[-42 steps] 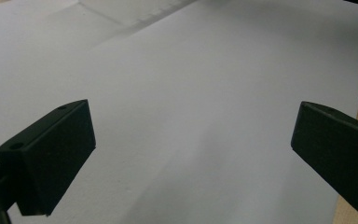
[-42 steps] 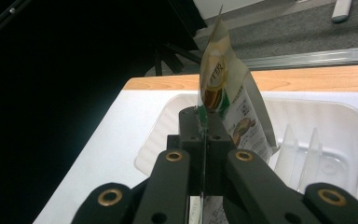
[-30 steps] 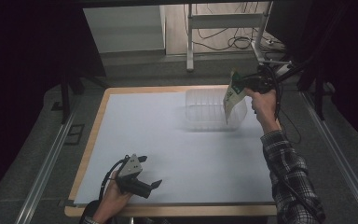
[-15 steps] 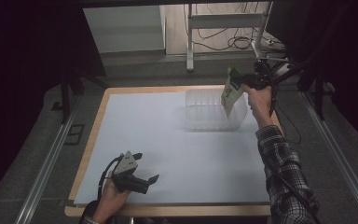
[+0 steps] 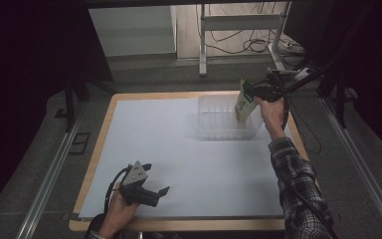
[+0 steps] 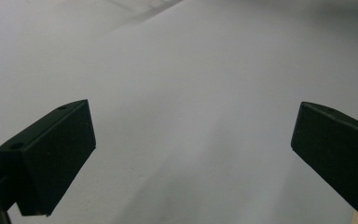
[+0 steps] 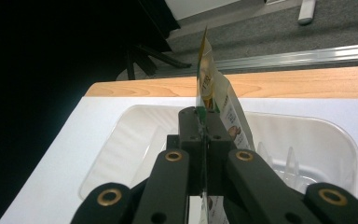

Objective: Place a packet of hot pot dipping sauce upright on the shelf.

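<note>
Looking down from the high view, the right gripper (image 5: pixel 252 92) is clenched on a thin yellow-and-white pouch (image 5: pixel 242 103) that hangs over the right end of the clear plastic tub (image 5: pixel 219 130) at the far right of the table (image 5: pixel 99 130), while the left gripper (image 5: pixel 156 181) rests released well short of the tub, with bare white surface between. In the left gripper view its two black jaws stand wide apart over that white surface, nothing between them. In the right gripper view the jaws pinch the pouch (image 7: pixel 214 100) by its flat edge above the tub (image 7: pixel 340 140); it looks light, limp and crinkly, best held at a sealed edge, and the tub's thin rim likely flexes if bumped.
</note>
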A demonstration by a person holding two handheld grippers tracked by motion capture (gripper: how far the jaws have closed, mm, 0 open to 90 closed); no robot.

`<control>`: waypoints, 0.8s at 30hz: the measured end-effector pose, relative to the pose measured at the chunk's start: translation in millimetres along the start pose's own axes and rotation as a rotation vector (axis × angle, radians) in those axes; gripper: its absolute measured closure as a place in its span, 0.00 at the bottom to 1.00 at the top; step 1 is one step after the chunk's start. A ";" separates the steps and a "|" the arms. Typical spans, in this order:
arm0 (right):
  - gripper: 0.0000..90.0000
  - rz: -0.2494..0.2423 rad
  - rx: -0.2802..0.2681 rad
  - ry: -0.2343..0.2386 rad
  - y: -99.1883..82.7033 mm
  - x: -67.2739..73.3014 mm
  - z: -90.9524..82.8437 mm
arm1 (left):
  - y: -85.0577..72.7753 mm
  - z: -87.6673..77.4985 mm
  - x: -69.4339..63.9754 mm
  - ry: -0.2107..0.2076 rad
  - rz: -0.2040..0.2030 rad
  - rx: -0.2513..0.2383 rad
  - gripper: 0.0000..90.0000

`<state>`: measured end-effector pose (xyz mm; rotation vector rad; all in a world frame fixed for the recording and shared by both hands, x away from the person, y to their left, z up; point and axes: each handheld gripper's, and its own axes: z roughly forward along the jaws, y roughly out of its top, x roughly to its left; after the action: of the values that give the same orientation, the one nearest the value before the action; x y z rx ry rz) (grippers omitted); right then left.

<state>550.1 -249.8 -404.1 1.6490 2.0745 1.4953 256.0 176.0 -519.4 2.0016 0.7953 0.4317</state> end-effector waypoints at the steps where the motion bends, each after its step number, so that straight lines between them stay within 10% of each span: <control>1: 0.98 0.000 0.000 0.000 0.0 0.0 0.0 | 0.0 0.0 0.0 0.000 0.000 0.000 0.00; 24: 0.64 -0.104 0.020 -0.049 -4.9 5.4 -12.2 | 1.5 -1.0 -0.2 0.007 -0.036 0.013 0.00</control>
<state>537.2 -252.8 -398.8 1.5424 2.1201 1.3934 255.9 175.9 -517.5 1.9952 0.8394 0.4136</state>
